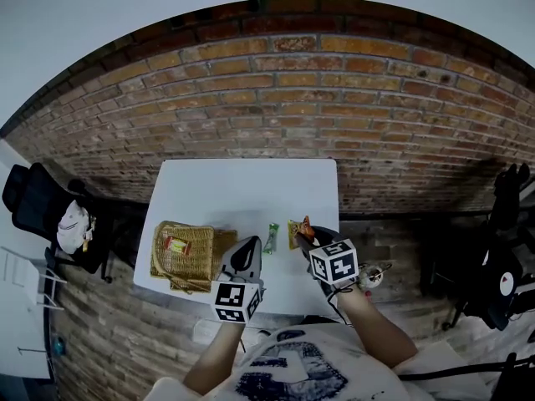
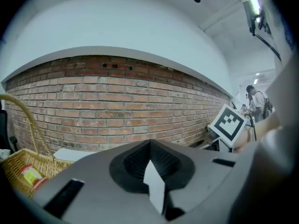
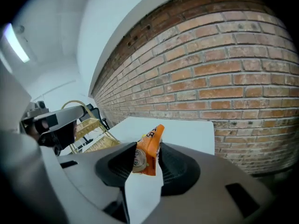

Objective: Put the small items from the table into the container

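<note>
Right gripper (image 3: 145, 160) is pinching an orange packet (image 3: 150, 146) over the bench (image 1: 251, 190). Left gripper (image 2: 150, 148) is hovering empty, jaws together, beside the basket (image 1: 199, 239), which is holding one snack (image 1: 175, 245).

The bench (image 1: 251, 182) stood with the brick wall (image 1: 334, 98) right behind it. On its left side, close to the near edge, sat the basket (image 1: 196, 263), and one small packet (image 1: 175, 245) lay inside. Just right of the basket, the left tool (image 1: 248, 243) hung over the near edge. Further right a stick pack (image 1: 272, 237) lay on the bench. Beyond it the right tool (image 1: 306, 236) had a snack packet (image 1: 298, 225) between its jaws, up over the right near corner. A chair (image 1: 33, 199) stood well off to the left.
</note>
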`<state>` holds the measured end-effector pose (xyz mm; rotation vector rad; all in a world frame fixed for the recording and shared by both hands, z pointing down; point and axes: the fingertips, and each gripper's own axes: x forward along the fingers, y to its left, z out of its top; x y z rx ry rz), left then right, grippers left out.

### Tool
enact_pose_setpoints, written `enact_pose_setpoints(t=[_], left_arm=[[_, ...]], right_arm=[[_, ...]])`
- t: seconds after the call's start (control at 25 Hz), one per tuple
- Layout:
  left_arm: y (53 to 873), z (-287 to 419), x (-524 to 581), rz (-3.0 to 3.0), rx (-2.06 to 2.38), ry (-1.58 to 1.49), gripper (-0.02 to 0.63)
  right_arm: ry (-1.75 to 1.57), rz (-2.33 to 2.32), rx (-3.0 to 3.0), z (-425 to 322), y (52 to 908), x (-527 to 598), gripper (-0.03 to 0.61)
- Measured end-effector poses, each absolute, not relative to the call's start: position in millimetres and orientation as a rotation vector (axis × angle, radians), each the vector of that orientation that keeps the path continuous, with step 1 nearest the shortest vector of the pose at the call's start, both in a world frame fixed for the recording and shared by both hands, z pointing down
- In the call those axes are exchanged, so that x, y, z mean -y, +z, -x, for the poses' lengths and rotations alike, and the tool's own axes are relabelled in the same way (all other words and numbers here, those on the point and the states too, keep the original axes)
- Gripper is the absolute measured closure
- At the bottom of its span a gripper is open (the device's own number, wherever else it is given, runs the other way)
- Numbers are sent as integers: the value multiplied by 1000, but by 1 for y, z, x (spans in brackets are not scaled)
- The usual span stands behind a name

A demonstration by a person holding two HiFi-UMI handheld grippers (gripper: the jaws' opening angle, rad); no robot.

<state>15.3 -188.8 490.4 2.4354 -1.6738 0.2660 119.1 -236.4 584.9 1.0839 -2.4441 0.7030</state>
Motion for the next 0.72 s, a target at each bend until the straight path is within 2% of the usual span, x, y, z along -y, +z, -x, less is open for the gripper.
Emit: enact_pose_setpoints(t=[0.72], left_arm=[[455,92,55,-2493,1715,209,568]], right_arm=[[612,-1230,2510,-44,514,101,433]])
